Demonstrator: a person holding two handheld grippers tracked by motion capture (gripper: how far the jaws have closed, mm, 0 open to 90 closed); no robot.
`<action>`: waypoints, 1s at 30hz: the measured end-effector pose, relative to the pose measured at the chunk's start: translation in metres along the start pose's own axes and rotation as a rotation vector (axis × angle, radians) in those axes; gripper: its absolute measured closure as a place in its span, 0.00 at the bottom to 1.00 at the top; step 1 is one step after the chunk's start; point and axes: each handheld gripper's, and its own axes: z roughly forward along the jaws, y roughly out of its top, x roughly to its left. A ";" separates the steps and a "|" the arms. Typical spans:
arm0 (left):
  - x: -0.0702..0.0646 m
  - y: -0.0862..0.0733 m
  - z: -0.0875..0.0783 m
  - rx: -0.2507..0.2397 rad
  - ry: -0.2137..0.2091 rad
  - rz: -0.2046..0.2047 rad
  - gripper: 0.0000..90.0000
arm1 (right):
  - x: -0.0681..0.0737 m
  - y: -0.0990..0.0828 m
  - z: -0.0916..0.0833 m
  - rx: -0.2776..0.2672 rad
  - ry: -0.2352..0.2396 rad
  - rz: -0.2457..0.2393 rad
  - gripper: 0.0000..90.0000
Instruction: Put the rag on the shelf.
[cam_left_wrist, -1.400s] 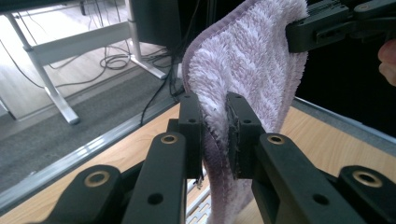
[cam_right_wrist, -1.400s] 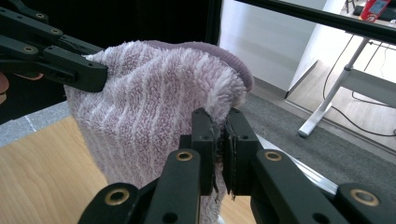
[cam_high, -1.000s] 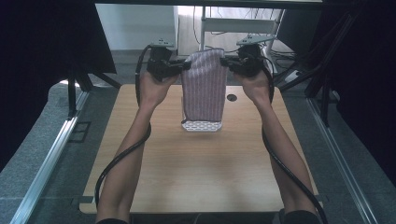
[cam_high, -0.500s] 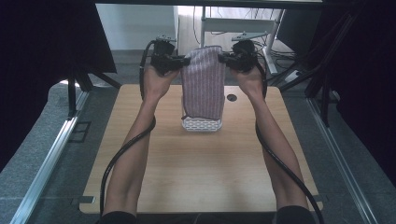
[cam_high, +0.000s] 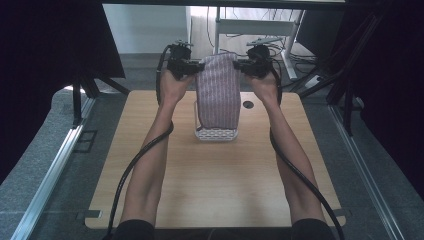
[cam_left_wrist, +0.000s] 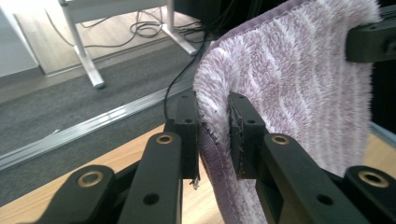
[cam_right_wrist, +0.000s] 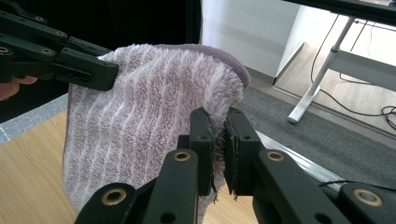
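The striped purple towel (cam_high: 218, 90) hangs as a folded panel between the two grippers, held up over the far half of the bench (cam_high: 215, 200), and its lower end drops into a small clear basket (cam_high: 216, 134) with a lattice wall that stands on the bench. By the look of it the lowering of the towel into that basket is under way but not finished — most of the cloth is above the rim, and letting go is yet to come. The left gripper (cam_high: 192, 65) pinches the towel's top left corner; in the left gripper view its jaws are clamped tight on the hemmed edge (cam_left_wrist: 212, 135). The right gripper (cam_high: 245, 64) grips the opposite top corner in the same way, jaws closed on the fluffy fold (cam_right_wrist: 217, 140). Both forearms reach straight forward from the near edge — roughly parallel, hands level with each other — with the grippers turned inward to face one another across the towel, keeping its top edge taut.
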 end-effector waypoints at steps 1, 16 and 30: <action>0.000 -0.001 0.002 0.004 0.005 0.002 0.84 | -0.001 -0.001 0.002 0.003 0.000 -0.001 0.92; 0.008 -0.023 0.050 0.139 0.064 0.015 0.83 | -0.010 -0.028 0.037 0.116 -0.010 0.037 0.91; 0.018 -0.040 0.055 0.225 0.092 -0.030 0.43 | -0.024 -0.051 0.042 0.178 -0.014 0.092 0.73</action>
